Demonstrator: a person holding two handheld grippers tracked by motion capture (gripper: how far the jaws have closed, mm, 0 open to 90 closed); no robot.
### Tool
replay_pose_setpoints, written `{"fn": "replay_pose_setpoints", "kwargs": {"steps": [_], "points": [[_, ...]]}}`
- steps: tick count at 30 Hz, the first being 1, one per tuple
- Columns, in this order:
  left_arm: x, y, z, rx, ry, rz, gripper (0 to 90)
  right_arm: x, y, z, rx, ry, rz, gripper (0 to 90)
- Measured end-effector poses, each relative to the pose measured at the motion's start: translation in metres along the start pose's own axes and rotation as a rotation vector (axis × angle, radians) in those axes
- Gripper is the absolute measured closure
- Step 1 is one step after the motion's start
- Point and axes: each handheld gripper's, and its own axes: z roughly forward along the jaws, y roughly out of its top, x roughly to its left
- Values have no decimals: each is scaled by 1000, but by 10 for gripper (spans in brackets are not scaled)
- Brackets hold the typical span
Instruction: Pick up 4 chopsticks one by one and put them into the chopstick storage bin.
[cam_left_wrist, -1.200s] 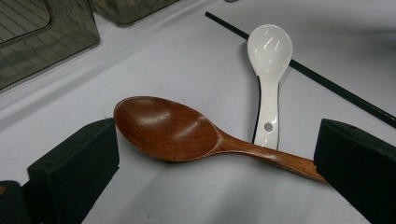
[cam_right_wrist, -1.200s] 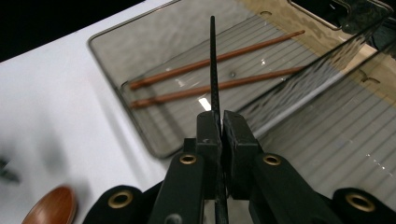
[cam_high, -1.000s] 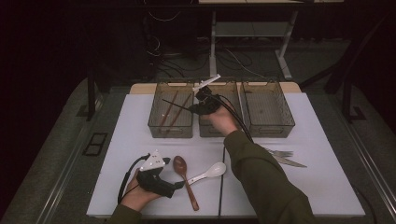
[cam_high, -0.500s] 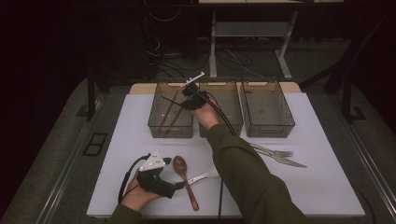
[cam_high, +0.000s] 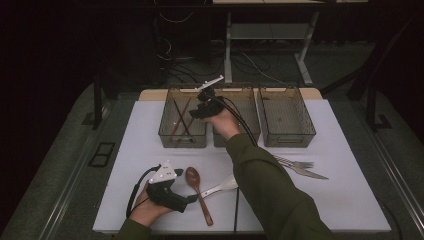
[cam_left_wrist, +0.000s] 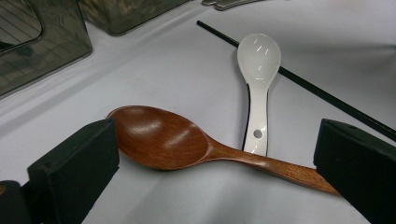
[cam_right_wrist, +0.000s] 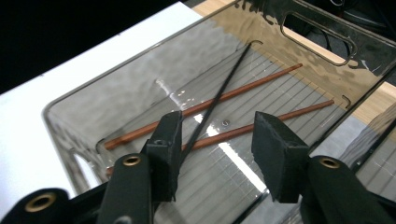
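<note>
My right gripper (cam_high: 196, 111) hangs over the left smoked-plastic bin (cam_high: 182, 137). Its jaws have just been opening and now stand apart (cam_right_wrist: 217, 149). A black chopstick (cam_right_wrist: 224, 88) slants down into the bin and leans against the left pad, which does not pinch it. Two brown chopsticks (cam_right_wrist: 261, 86) lie on the bin floor. Near the table's front edge my left gripper (cam_high: 186, 186) rests open. Its jaws (cam_left_wrist: 215, 170) straddle a wooden spoon (cam_left_wrist: 163, 140) without touching it. A white ceramic spoon (cam_left_wrist: 258, 60) lies just beyond, its handle against the wooden one.
A middle bin (cam_high: 250, 107) and a right bin (cam_high: 285, 117) stand beside the left one on the white mat (cam_high: 340, 200). A fork and knife (cam_high: 300, 167) lie at the right. A thin straight black rod (cam_left_wrist: 327, 95) lies behind the white spoon.
My right gripper moved left from the middle bin to over the left bin and its jaws opened. The left hand kept still.
</note>
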Motion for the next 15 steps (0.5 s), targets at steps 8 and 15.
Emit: {"fn": "replay_pose_setpoints", "kwargs": {"steps": [8, 15], "points": [[1, -1, -1, -1, 8, -1, 0, -4, -16, -27, -21, 25, 5, 487], [1, -1, -1, 5, 15, 0, 0, -8, -36, -54, -27, 46, -5, 487]]}}
